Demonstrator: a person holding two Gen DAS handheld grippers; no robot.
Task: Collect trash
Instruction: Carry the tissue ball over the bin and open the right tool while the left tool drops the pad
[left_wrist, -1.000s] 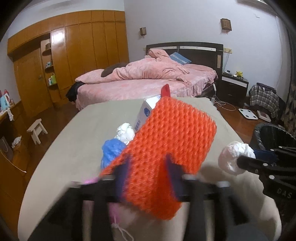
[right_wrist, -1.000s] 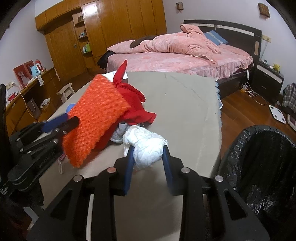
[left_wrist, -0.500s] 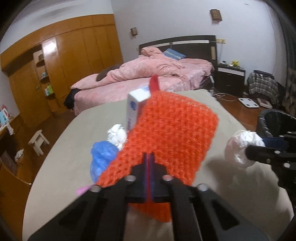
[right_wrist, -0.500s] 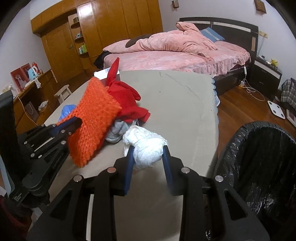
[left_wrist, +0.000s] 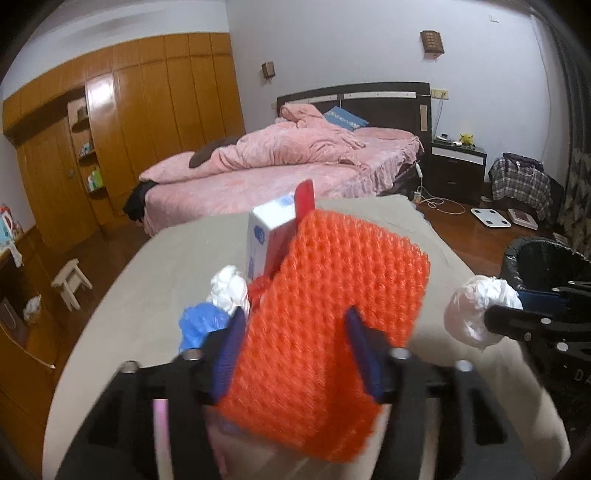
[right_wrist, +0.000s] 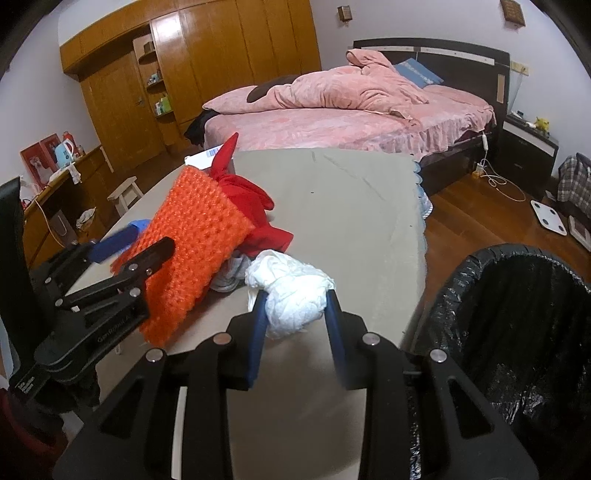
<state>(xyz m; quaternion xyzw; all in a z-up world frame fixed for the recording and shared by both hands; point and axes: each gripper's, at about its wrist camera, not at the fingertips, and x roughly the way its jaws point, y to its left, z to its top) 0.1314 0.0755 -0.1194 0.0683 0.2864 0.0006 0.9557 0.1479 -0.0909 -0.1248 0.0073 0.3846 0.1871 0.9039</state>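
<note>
You're gripping the wad (right_wrist: 291, 291) in your right gripper (right_wrist: 295, 325); your left gripper (left_wrist: 295, 354), jaws just reopening around the net (left_wrist: 325, 332); bin (right_wrist: 517, 332) waiting, pile remaining.

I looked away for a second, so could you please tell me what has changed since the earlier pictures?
The left gripper pinched shut on the orange foam net, then its jaws opened again; the net stands between them, and whether the pads touch it is unclear. The right gripper stayed clamped on the white plastic wad beside the bin.
</note>
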